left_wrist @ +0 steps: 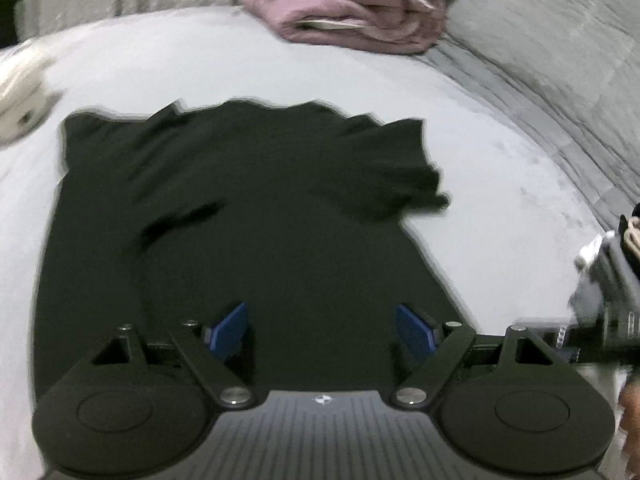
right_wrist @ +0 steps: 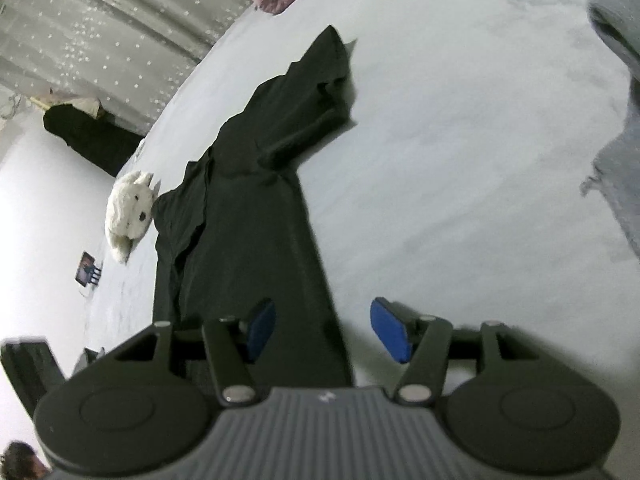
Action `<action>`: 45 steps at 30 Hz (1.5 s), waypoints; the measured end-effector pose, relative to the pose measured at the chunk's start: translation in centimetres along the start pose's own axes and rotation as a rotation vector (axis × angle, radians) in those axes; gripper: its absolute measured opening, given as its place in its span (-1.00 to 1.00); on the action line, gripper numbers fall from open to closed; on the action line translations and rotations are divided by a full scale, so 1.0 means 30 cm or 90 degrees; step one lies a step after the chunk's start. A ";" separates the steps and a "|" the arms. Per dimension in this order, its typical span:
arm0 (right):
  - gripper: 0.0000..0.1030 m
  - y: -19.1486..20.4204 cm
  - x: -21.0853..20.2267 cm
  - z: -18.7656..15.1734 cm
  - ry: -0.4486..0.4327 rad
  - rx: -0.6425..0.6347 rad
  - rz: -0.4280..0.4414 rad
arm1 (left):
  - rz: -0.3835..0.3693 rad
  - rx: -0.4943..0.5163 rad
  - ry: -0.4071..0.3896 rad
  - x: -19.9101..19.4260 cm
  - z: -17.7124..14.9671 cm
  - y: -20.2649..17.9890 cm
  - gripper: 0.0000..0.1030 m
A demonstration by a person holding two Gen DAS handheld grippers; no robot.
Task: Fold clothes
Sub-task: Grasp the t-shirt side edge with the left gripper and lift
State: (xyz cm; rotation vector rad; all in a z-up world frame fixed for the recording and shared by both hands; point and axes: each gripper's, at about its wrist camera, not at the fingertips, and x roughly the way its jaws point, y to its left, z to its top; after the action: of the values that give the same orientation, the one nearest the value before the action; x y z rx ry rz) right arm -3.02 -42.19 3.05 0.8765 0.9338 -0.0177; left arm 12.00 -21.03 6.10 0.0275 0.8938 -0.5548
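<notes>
A black shirt [left_wrist: 240, 216] lies spread flat across mid-frame on the bed [left_wrist: 500, 184], laid out for folding. The left gripper [left_wrist: 320, 330] hovers over its hem, jaws wide and empty; the right gripper [right_wrist: 326, 330] straddles its edge, parted, gripping nothing.

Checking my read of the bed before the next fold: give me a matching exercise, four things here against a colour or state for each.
Things:
1. T-shirt
2. Stuffed toy
3. Bundled blanket
4. Left claw

States:
a. white, lying beside the shirt's sleeve
b. open, nothing between its pads
c. mauve, heaped at the far edge of the bed
d. black, spread flat on the bed

Pairs: 1-d, 2-a, 3-c, 4-b
</notes>
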 end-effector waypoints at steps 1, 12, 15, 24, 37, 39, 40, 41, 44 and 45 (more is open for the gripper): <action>0.07 -0.008 -0.001 0.002 0.001 0.002 0.002 | 0.002 0.018 -0.005 0.023 0.034 -0.038 0.57; 0.07 -0.041 -0.013 0.004 0.014 0.021 0.030 | 0.083 0.213 0.007 0.380 0.302 -0.407 0.60; 0.08 -0.040 -0.014 0.000 0.026 0.014 0.041 | 0.118 0.217 0.026 0.466 0.331 -0.450 0.60; 0.07 -0.030 0.007 -0.011 0.039 -0.031 0.038 | 0.173 0.165 0.046 0.552 0.346 -0.439 0.10; -0.04 0.080 0.040 -0.106 0.047 -0.174 -0.004 | 0.127 -0.016 -0.039 0.307 0.400 -0.187 -0.90; -0.04 0.096 0.043 -0.119 0.045 -0.190 -0.012 | 0.120 -0.039 -0.064 0.258 0.409 -0.136 -0.90; -0.04 0.103 0.045 -0.124 0.044 -0.196 -0.015 | 0.116 -0.053 -0.074 0.240 0.415 -0.107 -0.90; -0.04 0.108 0.046 -0.126 0.044 -0.201 -0.017 | 0.113 -0.067 -0.083 0.223 0.418 -0.077 -0.90; -0.04 0.126 0.047 -0.134 0.041 -0.214 -0.022 | 0.112 -0.109 -0.105 0.172 0.409 0.007 -0.90; -0.04 0.135 0.046 -0.142 0.040 -0.218 -0.024 | 0.113 -0.122 -0.108 0.163 0.403 0.033 -0.90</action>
State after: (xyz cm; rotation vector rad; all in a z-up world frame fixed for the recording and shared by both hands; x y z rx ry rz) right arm -3.60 -36.19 3.49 0.5437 0.9772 0.1344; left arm 23.73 -25.37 9.96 -0.1112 0.7659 -0.2994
